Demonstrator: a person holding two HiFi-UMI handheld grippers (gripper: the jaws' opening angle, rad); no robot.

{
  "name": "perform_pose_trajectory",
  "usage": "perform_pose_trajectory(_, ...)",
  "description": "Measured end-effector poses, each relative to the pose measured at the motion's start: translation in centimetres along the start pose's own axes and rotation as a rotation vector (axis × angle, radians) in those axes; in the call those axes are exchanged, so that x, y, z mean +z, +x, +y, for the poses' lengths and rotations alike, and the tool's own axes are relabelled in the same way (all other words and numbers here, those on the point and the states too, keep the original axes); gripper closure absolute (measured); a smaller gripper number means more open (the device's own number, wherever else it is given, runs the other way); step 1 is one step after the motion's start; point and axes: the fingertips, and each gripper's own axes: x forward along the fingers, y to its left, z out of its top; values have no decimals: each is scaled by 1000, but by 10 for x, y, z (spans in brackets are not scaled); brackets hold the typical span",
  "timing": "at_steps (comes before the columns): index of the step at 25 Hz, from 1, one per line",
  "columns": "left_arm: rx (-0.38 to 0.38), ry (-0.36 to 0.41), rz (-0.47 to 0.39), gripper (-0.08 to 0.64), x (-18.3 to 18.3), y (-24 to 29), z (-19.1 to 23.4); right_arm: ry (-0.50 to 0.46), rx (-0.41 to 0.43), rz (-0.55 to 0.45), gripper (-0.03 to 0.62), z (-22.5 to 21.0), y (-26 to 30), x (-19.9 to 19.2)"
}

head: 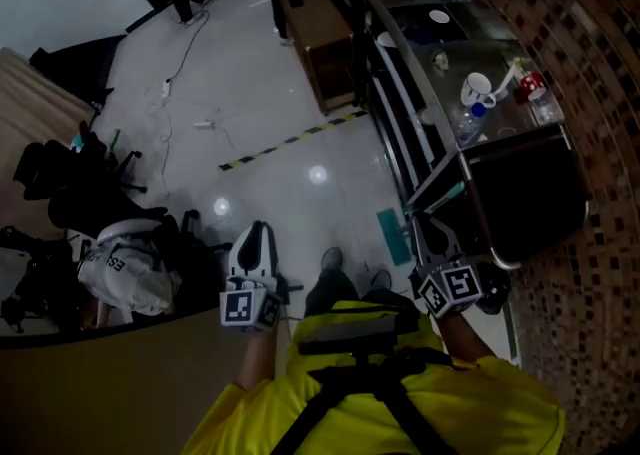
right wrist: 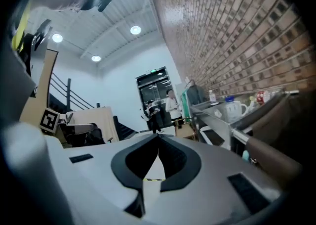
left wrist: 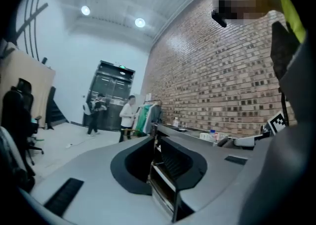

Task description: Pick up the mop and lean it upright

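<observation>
Neither gripper has the mop. The left gripper (head: pixel 257 231) has its jaws a narrow slit apart w/ nothing between them, only the far room showing past the pads. The right gripper (head: pixel 426 234) has its tips pinched together and is empty; the floor and a bit of yellow-black tape (right wrist: pixel 154 179) show in the notch below the tips. The only part that reads as the mop is a flat teal mop head (head: pixel 393 236) on the pale floor, at the foot of the dark cart (head: pixel 530 193). It sits just beside the right jaws' tips on their inner side, well off to the right of the left jaws and lower than both, not lined up w/ either gap. Its long axis runs away from the person, approx. parallel to the cart's side and to the way both grippers point. The handle can't be traced among the dark rails, so there's no telling whether it lies down or leans. Judgement: w/ both grippers empty and level, prob. the pickup is not yet done, leaving the reach down, the grasp, the lift and the lean against the cart.
</observation>
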Motion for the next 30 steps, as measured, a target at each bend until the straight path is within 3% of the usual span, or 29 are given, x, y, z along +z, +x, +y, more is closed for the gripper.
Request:
perform_pose_trajectory(7, -519, 60, 102, 502, -15, 156, -99, 91, -449, -103, 584, -71, -44, 11)
perform_pose_trajectory(12, -865, 128, 187, 487, -55, 200, -193, 136, -782, -191, 584, -95, -111, -2)
perform_pose_trajectory(14, -1012, 163, 238, 420, -81, 201, -233, 162, -912, -219, 584, -91, -142, -15)
perform_pose_trajectory(15, -1064, 179, 262, 419, -94, 200, -250, 173, -960, -226, 584, -89, -157, -21)
perform_pose_trajectory(23, -1253, 271, 442, 374, -228, 206, -347, 213, -1181, -271, 584, -79, -244, -45)
perform_pose_trajectory(30, -1342, 320, 478, 371, -285, 210, -404, 312, -1346, -285, 584, -57, -291, -80)
